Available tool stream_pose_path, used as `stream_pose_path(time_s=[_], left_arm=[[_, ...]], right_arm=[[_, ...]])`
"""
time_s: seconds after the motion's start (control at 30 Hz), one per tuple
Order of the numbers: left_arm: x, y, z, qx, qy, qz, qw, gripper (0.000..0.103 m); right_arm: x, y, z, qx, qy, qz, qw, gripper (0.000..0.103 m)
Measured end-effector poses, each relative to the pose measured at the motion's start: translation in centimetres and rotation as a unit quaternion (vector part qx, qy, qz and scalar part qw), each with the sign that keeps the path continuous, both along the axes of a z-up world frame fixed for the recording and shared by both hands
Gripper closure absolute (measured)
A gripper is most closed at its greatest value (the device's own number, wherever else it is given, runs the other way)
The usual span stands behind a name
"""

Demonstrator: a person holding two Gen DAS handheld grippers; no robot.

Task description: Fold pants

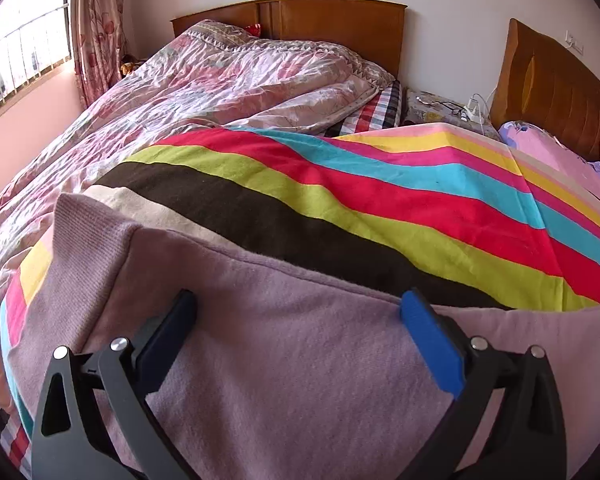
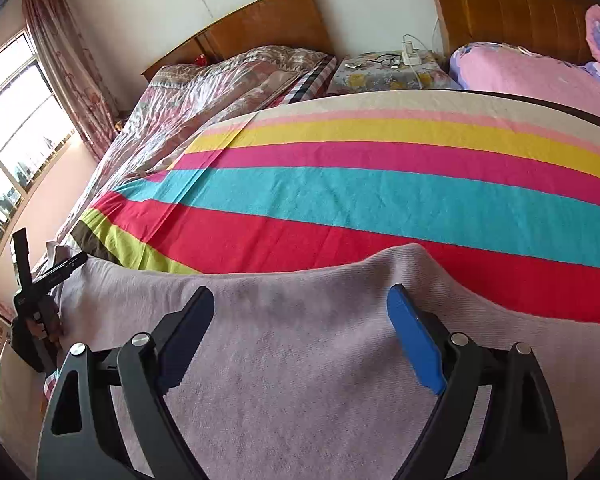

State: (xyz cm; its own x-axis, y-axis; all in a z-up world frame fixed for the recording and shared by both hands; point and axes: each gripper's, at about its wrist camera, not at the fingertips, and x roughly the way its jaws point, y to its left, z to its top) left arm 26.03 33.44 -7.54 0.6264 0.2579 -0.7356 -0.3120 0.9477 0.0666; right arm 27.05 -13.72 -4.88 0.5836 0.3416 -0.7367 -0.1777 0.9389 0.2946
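Pale mauve pants (image 1: pixel 280 360) lie spread on a bright striped sheet (image 1: pixel 380 208) on the bed, with a ribbed band at their upper left corner. My left gripper (image 1: pixel 300 300) stands open just over the pants near their far edge, and its pads press on nothing. In the right wrist view the same pants (image 2: pixel 300 360) fill the foreground, and my right gripper (image 2: pixel 300 294) hangs wide open above them, short of a raised hump in their far edge. The left gripper (image 2: pixel 46 256) shows at the far left there, held by a hand at the pants' left end.
A crumpled floral quilt (image 1: pixel 220 80) covers the bed's left half up to a wooden headboard (image 1: pixel 300 20). A bedside table (image 2: pixel 388 76) holds glasses and a charger. A pink pillow (image 2: pixel 520 72) lies at the right, and a curtained window (image 1: pixel 20 48) is at the left.
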Motion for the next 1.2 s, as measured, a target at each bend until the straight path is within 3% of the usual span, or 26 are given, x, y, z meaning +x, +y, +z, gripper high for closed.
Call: stream_pose_path(time_s=[0.03, 0.07, 0.17, 0.23, 0.3, 0.37, 0.5, 0.53, 0.6, 0.7, 0.8, 0.93, 1.03, 1.1, 1.2], left_arm=[[-0.9, -1.0, 1.3, 0.013, -0.005, 0.019, 0.9997, 0.011], [-2.4, -2.6, 2.8, 0.0, -0.027, 0.0, 0.9996, 0.012], [-6.5, -9.0, 6.4, -0.044, -0.088, -0.108, 0.9893, 0.001], [-8.2, -14.6, 6.9, -0.064, -0.104, -0.183, 0.9754, 0.001], [-8.5, -20.1, 5.9, -0.091, -0.084, -0.26, 0.9576, 0.001], [-8.4, -24.6, 4.2, -0.106, -0.064, -0.304, 0.9445, 0.001], [-6.7, -30.1, 0.1, -0.126, 0.001, -0.328, 0.9363, 0.002], [-6.1, -30.9, -1.1, -0.127, 0.027, -0.327, 0.936, 0.002], [-5.2, -31.5, -3.4, -0.101, 0.069, -0.308, 0.9436, 0.002], [-5.3, -32.0, -4.0, -0.067, 0.062, -0.315, 0.9446, 0.002], [-5.3, -32.4, -4.5, -0.04, 0.067, -0.31, 0.9477, 0.002], [-5.3, -32.1, -4.6, -0.028, 0.062, -0.302, 0.9507, 0.001], [-5.3, -32.1, -4.5, -0.028, 0.059, -0.301, 0.9514, 0.001], [-5.4, -32.0, -4.3, -0.026, 0.058, -0.294, 0.9538, 0.001], [-6.4, -32.0, -3.1, -0.044, 0.048, -0.269, 0.9608, 0.002]], right_arm=[[-0.7, -0.7, 0.8, -0.006, -0.006, -0.005, 1.0, 0.016], [-1.7, -1.5, 1.7, -0.002, -0.017, 0.002, 1.0, 0.015], [-5.3, -4.7, 3.6, -0.017, -0.043, 0.002, 0.999, 0.015], [-7.5, -7.0, 3.5, -0.025, -0.036, -0.011, 0.999, 0.015], [-9.4, -9.3, 2.9, -0.018, -0.025, -0.036, 0.999, 0.015], [-11.0, -10.8, 2.2, -0.011, -0.014, -0.057, 0.998, 0.015], [-13.2, -13.2, 0.9, -0.015, -0.001, -0.09, 0.996, 0.015], [-13.3, -13.9, 0.1, -0.026, 0.015, -0.101, 0.994, 0.015], [-13.5, -15.5, -1.9, -0.049, 0.05, -0.126, 0.99, 0.015], [-15.1, -16.7, -2.1, -0.022, 0.025, -0.116, 0.993, 0.015], [-16.8, -15.7, -1.1, -0.039, 0.006, -0.12, 0.992, 0.015], [-18.9, -13.1, -2.6, -0.039, 0.018, -0.056, 0.998, 0.013], [-20.7, -11.9, -3.0, -0.093, -0.026, -0.04, 0.995, 0.014], [-21.6, -12.6, -2.2, -0.071, -0.031, -0.056, 0.995, 0.014], [-24.3, -16.1, 0.8, -0.037, -0.097, -0.092, 0.99, 0.014]])
